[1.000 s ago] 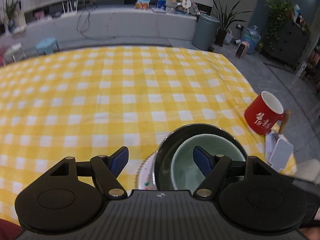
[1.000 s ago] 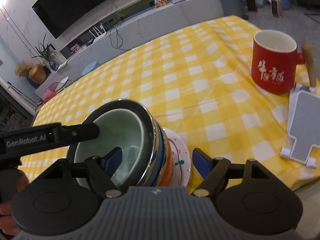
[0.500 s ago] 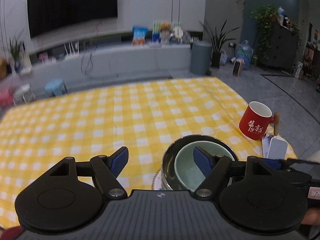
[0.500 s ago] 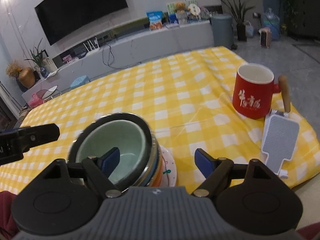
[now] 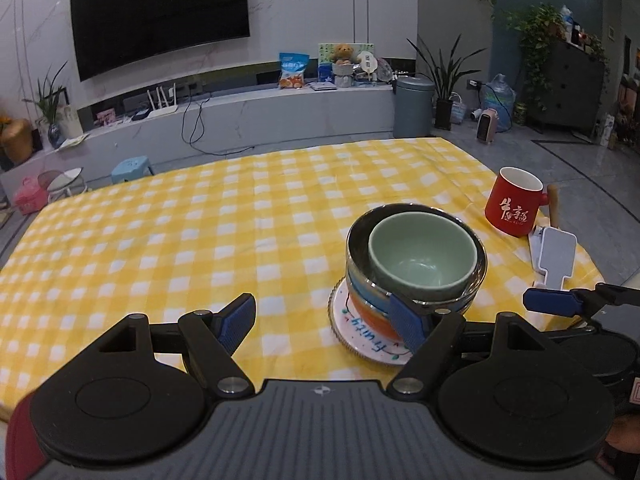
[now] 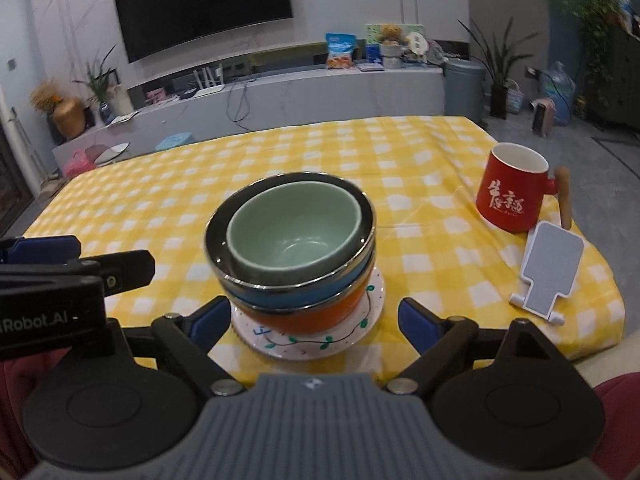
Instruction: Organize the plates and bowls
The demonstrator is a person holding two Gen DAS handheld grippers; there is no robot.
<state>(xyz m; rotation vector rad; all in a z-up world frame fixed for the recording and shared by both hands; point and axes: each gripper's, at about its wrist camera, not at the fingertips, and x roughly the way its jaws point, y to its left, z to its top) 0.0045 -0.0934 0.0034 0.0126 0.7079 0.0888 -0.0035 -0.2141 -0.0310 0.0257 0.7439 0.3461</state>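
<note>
One stack stands on the yellow checked tablecloth (image 6: 160, 200). A white painted plate (image 6: 320, 346) is at the bottom. On it are an orange bowl (image 6: 320, 318), a blue bowl (image 6: 280, 296), a steel bowl (image 6: 216, 248) and a pale green bowl (image 6: 294, 232). My right gripper (image 6: 314, 320) is on the near side of the stack, jaws opening wide, pads touching nothing. My left gripper (image 5: 322, 316) is open and empty, with the stack (image 5: 416, 264) just ahead to its right.
A red mug (image 6: 512, 188) with a wooden handle stands at the right. A white phone stand (image 6: 548, 272) sits in front of it, near the table's right edge. The left gripper's body (image 6: 60, 280) shows at the left of the right wrist view.
Both grippers have drawn back from the stack, so the whole stack now shows. The right gripper's left finger has come away from the bowls and its jaws stand wider.
</note>
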